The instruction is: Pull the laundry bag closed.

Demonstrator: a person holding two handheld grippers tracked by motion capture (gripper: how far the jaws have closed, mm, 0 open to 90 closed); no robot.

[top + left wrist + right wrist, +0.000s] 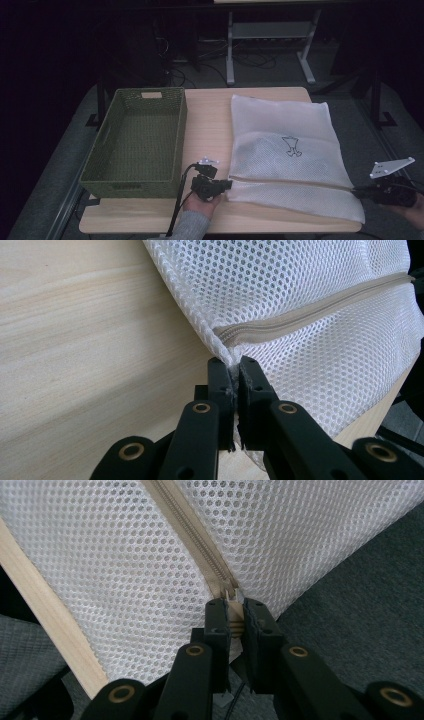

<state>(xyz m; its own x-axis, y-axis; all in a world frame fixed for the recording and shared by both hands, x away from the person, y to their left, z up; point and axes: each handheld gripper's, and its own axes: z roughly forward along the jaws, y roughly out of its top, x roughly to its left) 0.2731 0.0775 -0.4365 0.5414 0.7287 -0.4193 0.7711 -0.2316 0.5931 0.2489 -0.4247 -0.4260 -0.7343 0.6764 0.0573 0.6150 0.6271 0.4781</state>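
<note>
High view is showing me the white mesh bag (285,150) lying on the table (207,115) beside a green basket (137,142). I am pinching its left corner with my left gripper (227,184), while my right gripper (356,190) is clamping the zipper pull (234,611).

Basket (135,142) left of mesh bag (290,150) on table (207,115).

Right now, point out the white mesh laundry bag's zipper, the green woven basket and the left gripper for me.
white mesh laundry bag's zipper (320,310): left gripper view, on the zipper tape mid-run.
green woven basket (132,190): high view, on its near wall.
left gripper (235,371): left gripper view, between the fingertips, at the bag's pinched corner.
</note>
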